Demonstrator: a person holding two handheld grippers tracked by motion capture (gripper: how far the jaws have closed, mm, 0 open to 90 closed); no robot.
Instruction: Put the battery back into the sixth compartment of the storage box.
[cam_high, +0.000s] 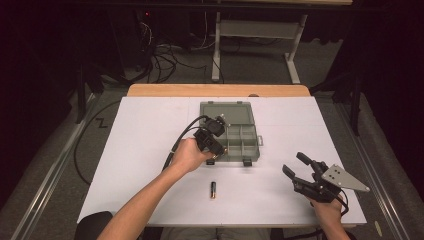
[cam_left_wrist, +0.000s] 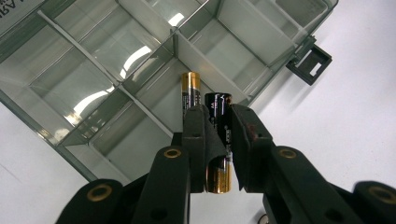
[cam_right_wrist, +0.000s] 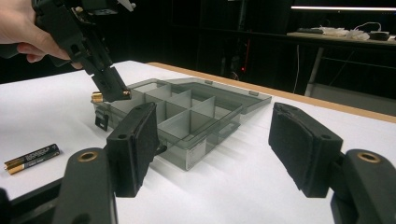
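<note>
Seemingly, clamped battery (cam_left_wrist: 218, 140) points boxward (gold end back).

We see a black-and-gold battery (cam_left_wrist: 219, 140) pinched between the jaws of the left gripper (cam_left_wrist: 218, 123), poised over the near-left corner of the compartment box (cam_high: 252, 150), its gold end towards us in the left gripper view. The box is grey, translucent plastic, its lid open flat on the far side, sitting mid-table. A second battery (cam_left_wrist: 190, 91) already lies in a compartment just beside the held one. A third battery (cam_high: 212, 190) lies on the white table near the box.
</note>
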